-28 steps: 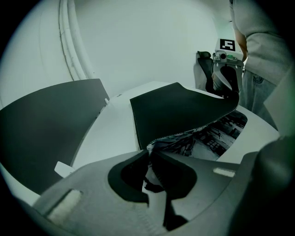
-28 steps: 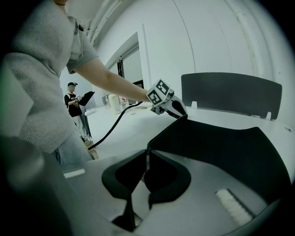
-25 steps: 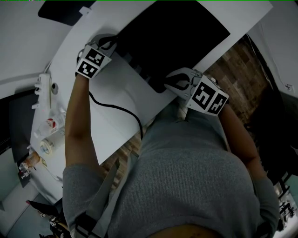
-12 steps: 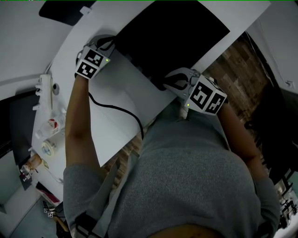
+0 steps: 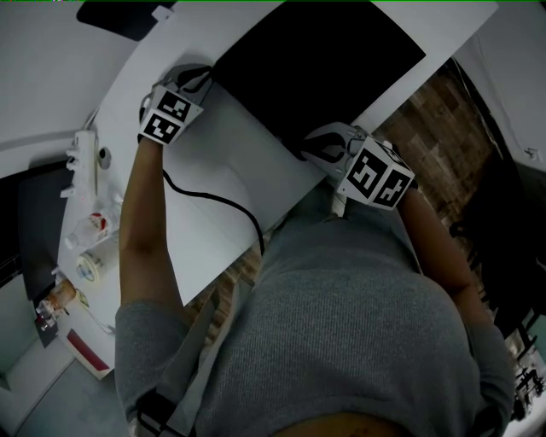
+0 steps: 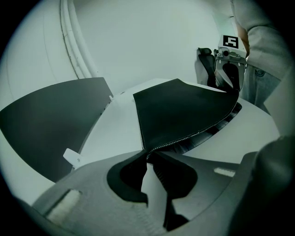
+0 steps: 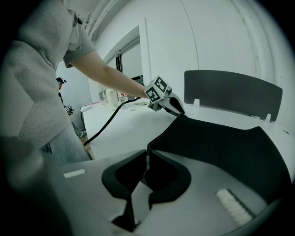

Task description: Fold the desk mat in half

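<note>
Mat (image 5: pixel 316 77) corner inside right gripper (image 7: pixel 147 156)

Black desk mat (image 5: pixel 316 64) lies on white table (image 5: pixel 213 171).

The far corner of the desk mat (image 5: pixel 316 68) is cut off by the head view's top edge, as is the dark divider panel (image 5: pixel 111 17). Part of the bench (image 5: pixel 213 171) is hidden by the person's grey top (image 5: pixel 341 324). The small items (image 5: pixel 90 247) at the left cannot be told.
</note>
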### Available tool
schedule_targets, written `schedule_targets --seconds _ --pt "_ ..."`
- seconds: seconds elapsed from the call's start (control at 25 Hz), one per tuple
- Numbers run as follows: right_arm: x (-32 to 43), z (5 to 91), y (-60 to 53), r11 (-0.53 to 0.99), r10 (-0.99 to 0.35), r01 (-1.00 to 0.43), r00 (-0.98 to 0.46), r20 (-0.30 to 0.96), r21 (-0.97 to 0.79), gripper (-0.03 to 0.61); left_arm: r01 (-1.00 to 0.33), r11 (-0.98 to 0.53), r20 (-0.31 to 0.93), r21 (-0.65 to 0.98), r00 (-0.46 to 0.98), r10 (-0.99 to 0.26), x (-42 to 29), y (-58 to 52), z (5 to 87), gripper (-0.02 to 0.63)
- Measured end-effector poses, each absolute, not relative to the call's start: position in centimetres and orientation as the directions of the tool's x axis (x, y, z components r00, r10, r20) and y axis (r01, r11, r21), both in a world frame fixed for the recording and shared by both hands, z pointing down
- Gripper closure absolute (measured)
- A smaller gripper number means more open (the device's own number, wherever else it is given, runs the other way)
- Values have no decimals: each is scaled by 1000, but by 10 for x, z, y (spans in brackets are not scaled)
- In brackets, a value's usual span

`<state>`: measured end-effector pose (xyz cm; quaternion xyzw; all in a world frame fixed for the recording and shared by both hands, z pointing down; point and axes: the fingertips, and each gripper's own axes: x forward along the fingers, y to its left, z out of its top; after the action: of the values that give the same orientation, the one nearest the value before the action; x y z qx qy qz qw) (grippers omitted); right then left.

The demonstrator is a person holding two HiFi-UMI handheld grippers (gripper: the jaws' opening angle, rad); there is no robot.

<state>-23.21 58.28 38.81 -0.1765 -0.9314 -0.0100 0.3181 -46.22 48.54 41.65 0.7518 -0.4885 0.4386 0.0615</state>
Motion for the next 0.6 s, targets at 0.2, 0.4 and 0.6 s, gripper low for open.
schedule_targets --seconds 0.2,0.4,0.6 --pt "-233 393 585 944 297 320 -729 617 -76 546 -802 -477 713 -358 95 -695 -471 491 415 592" --pt "-234 389 586 952 287 295 -752 593 -86 540 -872 -339 647 -352 35 -762 -488 497 401 614" --pt "-239 374 585 952 291 293 -793 535 -85 555 -932 -185 533 -311 -9 -846 -484 508 376 614"
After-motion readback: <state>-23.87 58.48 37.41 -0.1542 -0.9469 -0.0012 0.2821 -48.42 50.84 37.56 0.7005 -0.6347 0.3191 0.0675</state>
